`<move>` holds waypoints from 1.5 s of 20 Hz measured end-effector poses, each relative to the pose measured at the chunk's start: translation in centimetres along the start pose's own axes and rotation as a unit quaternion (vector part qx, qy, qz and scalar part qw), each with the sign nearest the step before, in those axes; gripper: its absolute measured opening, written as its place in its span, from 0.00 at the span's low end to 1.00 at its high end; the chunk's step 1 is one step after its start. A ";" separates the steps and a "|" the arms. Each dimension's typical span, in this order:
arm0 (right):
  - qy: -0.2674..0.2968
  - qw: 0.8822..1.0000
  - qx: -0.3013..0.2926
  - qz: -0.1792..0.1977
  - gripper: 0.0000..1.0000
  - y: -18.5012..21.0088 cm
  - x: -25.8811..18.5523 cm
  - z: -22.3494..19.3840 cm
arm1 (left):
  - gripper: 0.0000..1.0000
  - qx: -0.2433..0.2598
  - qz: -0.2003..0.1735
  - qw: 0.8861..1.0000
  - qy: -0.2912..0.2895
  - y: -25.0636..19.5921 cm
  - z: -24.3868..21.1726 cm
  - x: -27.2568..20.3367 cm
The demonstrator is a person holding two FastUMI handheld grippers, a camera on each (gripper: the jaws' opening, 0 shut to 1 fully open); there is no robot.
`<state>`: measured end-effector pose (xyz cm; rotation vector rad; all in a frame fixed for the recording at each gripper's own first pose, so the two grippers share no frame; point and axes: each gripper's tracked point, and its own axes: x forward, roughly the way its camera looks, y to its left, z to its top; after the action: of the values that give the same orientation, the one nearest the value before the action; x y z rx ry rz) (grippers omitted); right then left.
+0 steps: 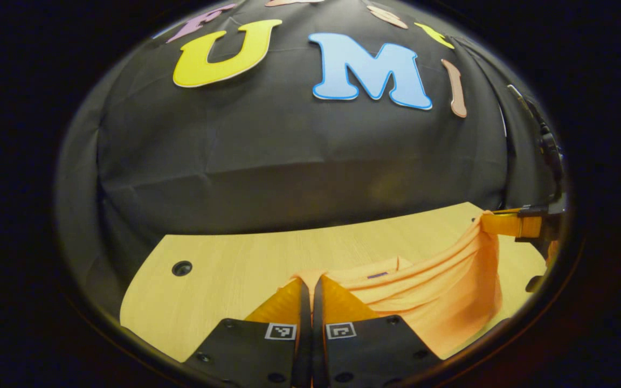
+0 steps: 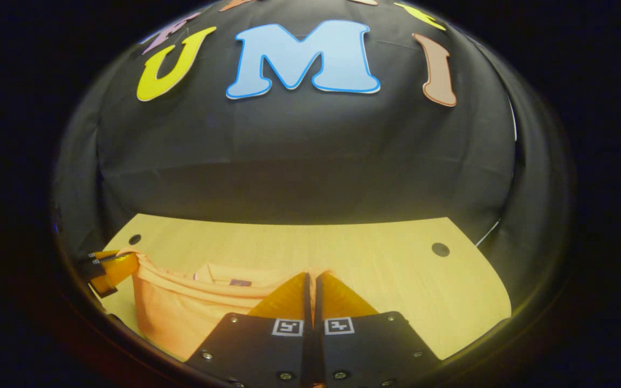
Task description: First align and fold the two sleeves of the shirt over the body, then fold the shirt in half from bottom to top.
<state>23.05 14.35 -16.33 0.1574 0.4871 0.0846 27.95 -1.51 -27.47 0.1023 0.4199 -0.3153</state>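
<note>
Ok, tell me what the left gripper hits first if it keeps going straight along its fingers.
The left gripper is shut on the orange shirt, lifted above the wooden table. Straight ahead, its line seems to pass over bare tabletop and would probably end at the black cloth wall; depth is hard to judge.

An orange shirt (image 1: 450, 285) with a small purple neck label (image 1: 378, 275) hangs in soft folds just beyond the left gripper (image 1: 310, 291), over a pale yellow wood-grain table (image 1: 224, 269) with a dark round hole (image 1: 181, 268). Black-and-white square markers (image 1: 281, 331) sit on the gripper's black body. In the right gripper view, the same orange cloth lies left of the right gripper (image 2: 311, 288).
</note>
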 end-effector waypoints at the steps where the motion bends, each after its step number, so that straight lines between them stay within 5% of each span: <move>1: 0.002 1.000 -0.002 -0.003 0.00 0.0 0.6 -0.3 | 0.06 -0.002 0.002 1.000 0.000 0.1 -0.3 0.7; 16: 0.046 0.998 -0.042 -0.030 0.09 -0.1 3.3 -4.1 | 0.12 -0.008 0.005 1.000 0.024 0.8 -3.4 3.6; 18: 0.052 0.997 -0.046 -0.032 0.16 0.0 3.0 -4.4 | 0.11 -0.011 0.004 0.999 0.031 0.7 -3.7 3.2; 23: 0.057 0.996 -0.061 -0.022 0.45 0.3 1.8 -4.3 | 0.53 -0.016 0.008 0.999 0.034 0.9 -3.2 1.5; 30: 0.033 0.997 -0.063 -0.008 0.89 0.4 -2.2 -2.5 | 0.75 -0.003 0.007 1.000 0.000 -0.5 -0.2 -2.6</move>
<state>19.91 14.85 -17.45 0.0271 0.5463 0.1056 25.45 -1.18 -26.57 0.0995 0.4207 -0.3008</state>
